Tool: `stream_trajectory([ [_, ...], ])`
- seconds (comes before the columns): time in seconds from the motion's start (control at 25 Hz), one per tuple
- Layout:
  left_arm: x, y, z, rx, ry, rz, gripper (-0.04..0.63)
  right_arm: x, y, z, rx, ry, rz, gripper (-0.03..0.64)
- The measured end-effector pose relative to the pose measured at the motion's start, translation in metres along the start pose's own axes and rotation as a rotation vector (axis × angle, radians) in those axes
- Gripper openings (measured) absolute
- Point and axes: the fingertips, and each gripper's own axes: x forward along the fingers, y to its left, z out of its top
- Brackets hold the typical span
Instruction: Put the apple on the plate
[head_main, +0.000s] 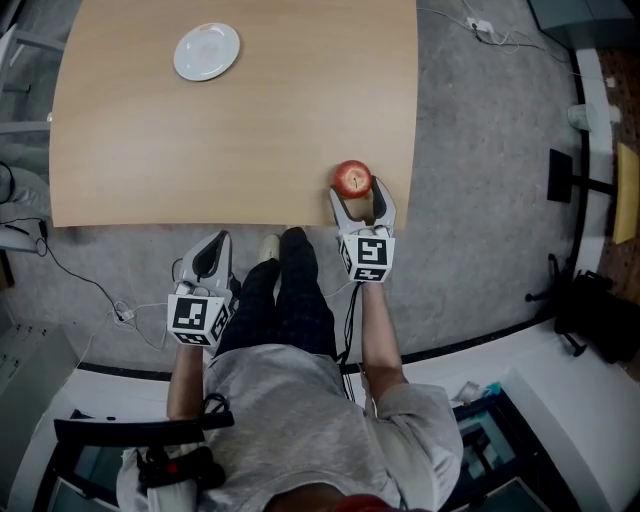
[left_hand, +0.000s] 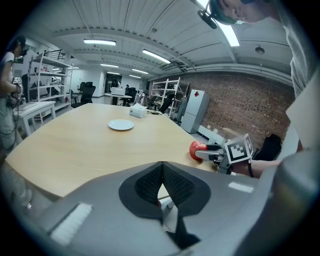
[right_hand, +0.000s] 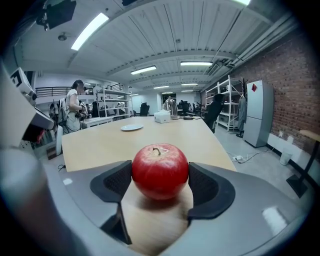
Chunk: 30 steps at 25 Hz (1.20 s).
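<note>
A red apple (head_main: 351, 178) (right_hand: 160, 171) (left_hand: 196, 149) stands on the wooden table (head_main: 250, 130), close to its near right corner. My right gripper (head_main: 360, 196) (right_hand: 160, 181) has one jaw on each side of it, and both black pads touch the apple's flanks. The white plate (head_main: 207, 51) (right_hand: 131, 127) (left_hand: 121, 125) lies empty at the table's far left. Below the table's near edge, my left gripper (head_main: 210, 252) (left_hand: 162, 166) hangs off the table, its pads together with nothing between them.
A white box (left_hand: 137, 111) (right_hand: 162, 117) sits at the table's far end. Cables (head_main: 95, 290) trail over the grey carpet at the left, and a black stand (head_main: 575, 185) is on the floor at the right. A person (right_hand: 75, 102) stands by shelves beyond the table.
</note>
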Motion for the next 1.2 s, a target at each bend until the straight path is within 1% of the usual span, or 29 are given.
stream_trajectory([
  [0.32, -0.001, 0.002, 0.003, -0.009, -0.008, 0.002, 0.02, 0.001, 0.0, 0.001, 0.004, 0.002, 0.01, 0.357],
  [0.68, 0.0, 0.004, 0.011, -0.014, -0.026, 0.011, 0.02, 0.005, 0.001, 0.015, -0.009, -0.01, 0.025, 0.356],
  [0.8, 0.0, 0.006, 0.016, -0.018, -0.035, 0.016, 0.02, 0.006, 0.002, 0.024, -0.016, -0.018, 0.029, 0.356],
  [1.0, -0.002, 0.011, 0.026, -0.058, -0.06, 0.021, 0.02, 0.005, 0.006, 0.041, -0.028, -0.03, 0.044, 0.356],
  [1.2, -0.019, 0.0, 0.05, -0.062, -0.082, 0.043, 0.02, -0.014, 0.009, 0.066, -0.033, -0.036, 0.073, 0.356],
])
